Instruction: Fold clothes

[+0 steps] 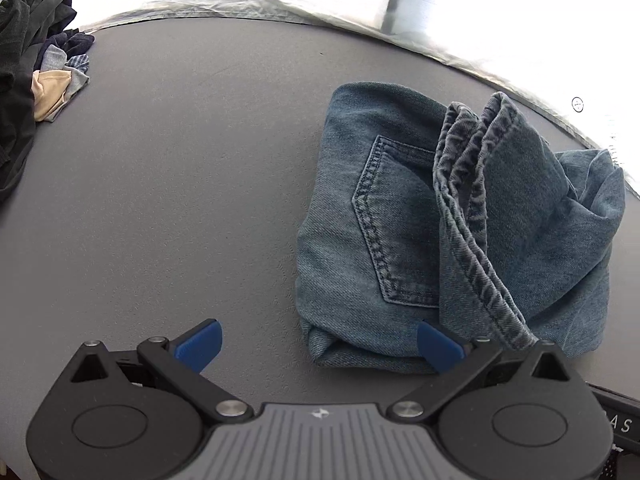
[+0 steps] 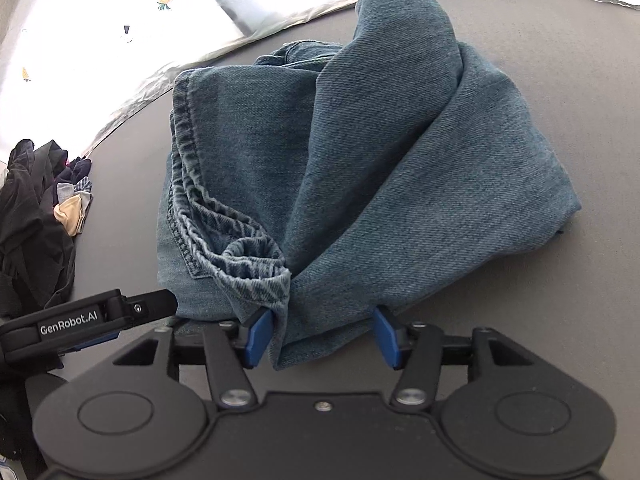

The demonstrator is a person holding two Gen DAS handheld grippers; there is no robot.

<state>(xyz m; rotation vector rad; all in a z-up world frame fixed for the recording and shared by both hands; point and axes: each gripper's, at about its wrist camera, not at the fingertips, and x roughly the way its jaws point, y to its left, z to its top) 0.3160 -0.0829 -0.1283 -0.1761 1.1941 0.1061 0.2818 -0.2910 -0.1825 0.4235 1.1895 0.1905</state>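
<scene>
Both grippers, left (image 1: 318,346) and right (image 2: 322,338), stand spread, pinching nothing. The jeans (image 2: 360,152) lie bunched on the table (image 1: 180,180); I would flatten the raised hem before stacking.

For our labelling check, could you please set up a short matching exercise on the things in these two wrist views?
Things:
1. jeans
2. pile of unfolded clothes
3. left gripper
4. right gripper

Descriptions:
A. open over bare grey table
B. dark heap at the far left edge
C. blue denim, folded into a bundle
D. open, denim fold between its pads

Pairs: 1-C, 2-B, 3-A, 4-D
</scene>
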